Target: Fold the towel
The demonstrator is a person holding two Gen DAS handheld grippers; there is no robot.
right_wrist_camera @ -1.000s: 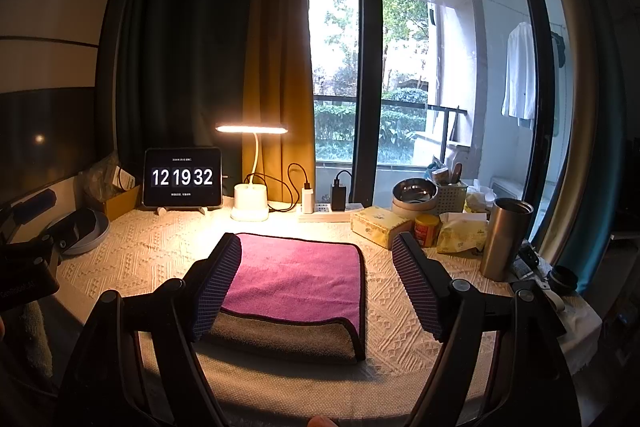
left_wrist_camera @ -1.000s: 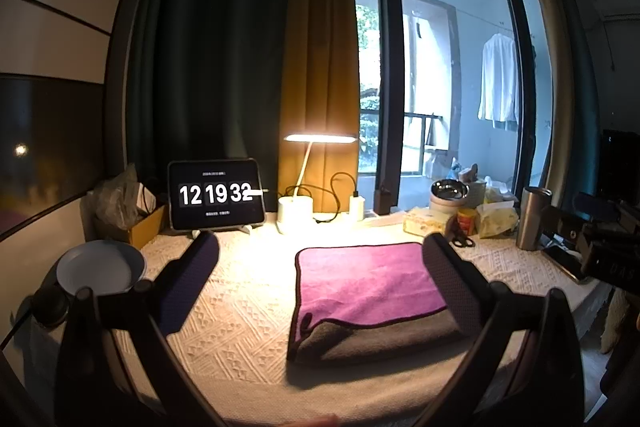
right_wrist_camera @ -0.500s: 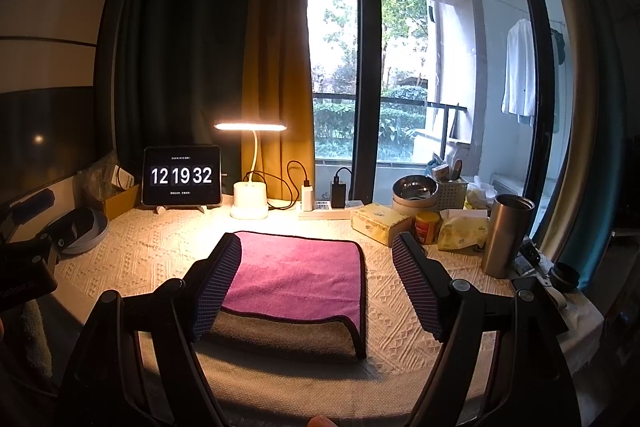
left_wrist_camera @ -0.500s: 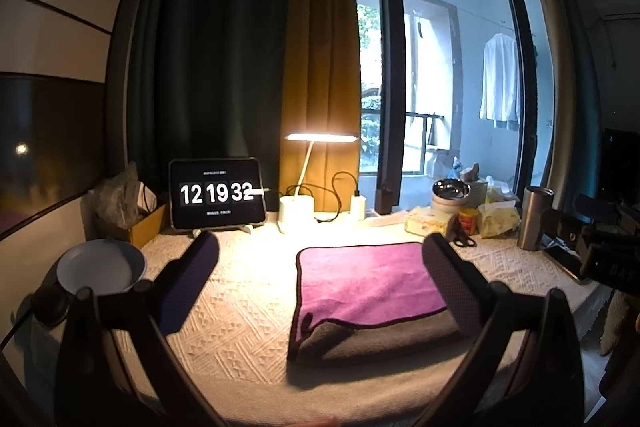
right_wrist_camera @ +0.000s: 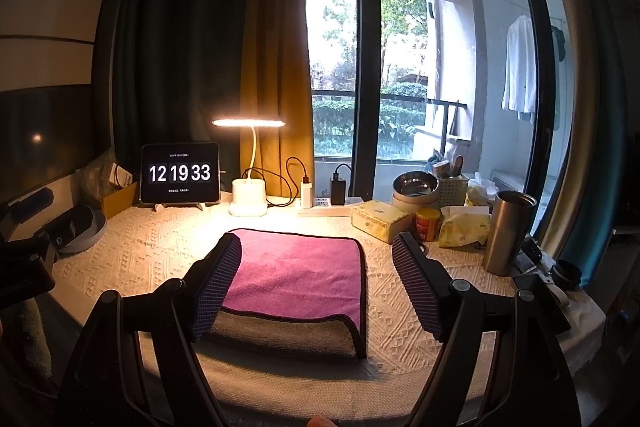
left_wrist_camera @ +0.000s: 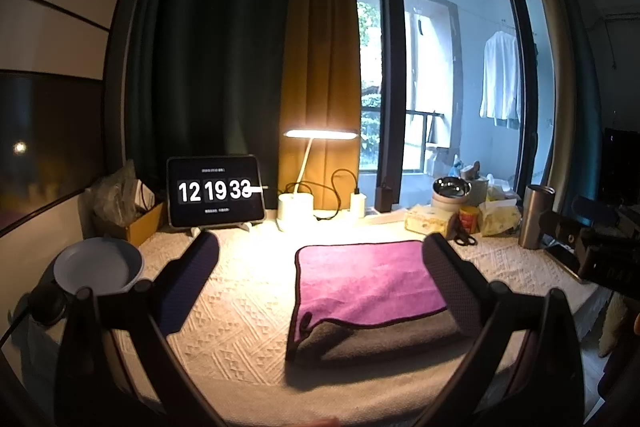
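A folded towel (left_wrist_camera: 360, 283), purple on top with a grey underside at its near edge, lies flat on the cream textured tablecloth (left_wrist_camera: 240, 307). It also shows in the right wrist view (right_wrist_camera: 296, 275). My left gripper (left_wrist_camera: 316, 267) is open and empty, held above the table in front of the towel, with its right finger over the towel's right side. My right gripper (right_wrist_camera: 316, 267) is open and empty, held above the towel's near edge, with its left finger over the towel's left side.
A tablet clock (right_wrist_camera: 180, 173), a lit desk lamp (right_wrist_camera: 249, 187), chargers and a power strip (right_wrist_camera: 320, 203) stand at the back. A metal tumbler (right_wrist_camera: 506, 231), tissue box (right_wrist_camera: 380, 221), jar and bowls (right_wrist_camera: 412, 189) crowd the right. A grey plate (left_wrist_camera: 96, 265) sits at left.
Both grippers stay open and nearly still. The clock has ticked from 12 19 32 to 12 19 33. The towel has not moved.
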